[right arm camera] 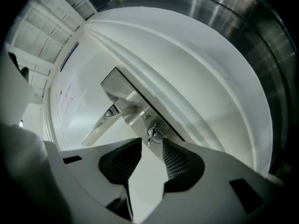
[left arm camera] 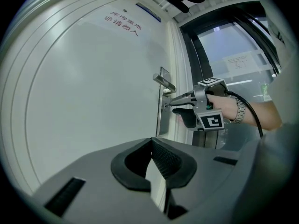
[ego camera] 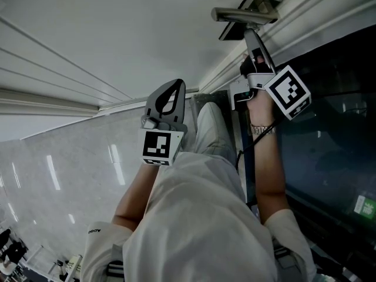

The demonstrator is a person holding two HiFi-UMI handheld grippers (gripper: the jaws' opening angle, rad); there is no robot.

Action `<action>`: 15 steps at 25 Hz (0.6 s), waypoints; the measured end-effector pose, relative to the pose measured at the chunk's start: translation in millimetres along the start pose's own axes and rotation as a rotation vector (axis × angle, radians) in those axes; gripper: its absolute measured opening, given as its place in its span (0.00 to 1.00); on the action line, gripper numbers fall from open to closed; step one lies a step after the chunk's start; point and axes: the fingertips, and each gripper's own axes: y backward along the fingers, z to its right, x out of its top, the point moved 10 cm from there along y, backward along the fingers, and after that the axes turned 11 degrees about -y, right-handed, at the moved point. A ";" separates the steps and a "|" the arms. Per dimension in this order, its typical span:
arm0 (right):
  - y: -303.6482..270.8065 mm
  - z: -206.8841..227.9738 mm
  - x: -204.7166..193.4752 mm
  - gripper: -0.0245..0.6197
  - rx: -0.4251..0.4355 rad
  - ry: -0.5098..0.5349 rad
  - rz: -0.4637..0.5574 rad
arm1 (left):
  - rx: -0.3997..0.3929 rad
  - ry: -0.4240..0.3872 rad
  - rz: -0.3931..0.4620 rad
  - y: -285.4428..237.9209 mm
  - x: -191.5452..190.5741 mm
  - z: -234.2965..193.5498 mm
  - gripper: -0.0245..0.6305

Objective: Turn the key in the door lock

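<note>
Two hand-held grippers are in view, each with one square-marker cube. The right gripper (right arm camera: 151, 142) points level at the white door (left arm camera: 93, 92), its jaws standing apart with a clear gap. The single key (right arm camera: 150, 134) sits in the one lock cylinder (right arm camera: 157, 135) right at the jaw tips, in the gap between them, and neither pad presses on it. The cylinder is set in the lower end of one metal lock plate (right arm camera: 133, 104), just ahead of this gripper. One lever handle (right arm camera: 103, 123) sticks out from the plate just beyond the key and to the left of the jaws as that gripper sees them.

The left gripper (left arm camera: 151, 144) is held well back from the door and to the side of the right one. Its jaws are closed tip to tip with nothing between them. From it the right gripper shows ahead and slightly right, nose at the lock, with a black cable (left arm camera: 251, 115) trailing from it and one metal wristwatch (left arm camera: 239, 110) on the hand that holds it.

High on the door, above and left of the right gripper, are two lines of red Chinese writing (left arm camera: 122, 23), four characters each, which look like 库房重地 and 非请勿入. One blue plate (left arm camera: 148, 11) sits over the door, its print too small to read. One paper notice (left arm camera: 238, 62) hangs on the glass panel beyond the right gripper, also unreadable
</note>
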 end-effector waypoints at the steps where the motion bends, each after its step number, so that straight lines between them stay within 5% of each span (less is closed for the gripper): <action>1: 1.6 -1.2 1.3 0.21 -0.008 0.052 -0.001 | -0.004 -0.001 0.001 0.0 0.1 1.5 0.05; 6: 5.5 -8.4 2.1 0.25 -0.026 0.267 -0.005 | -0.016 -0.002 0.002 -0.4 0.4 6.6 0.05; 15: 7.9 -28.4 -11.1 0.27 -0.125 0.891 0.014 | -0.013 -0.014 0.005 3.3 1.4 7.9 0.05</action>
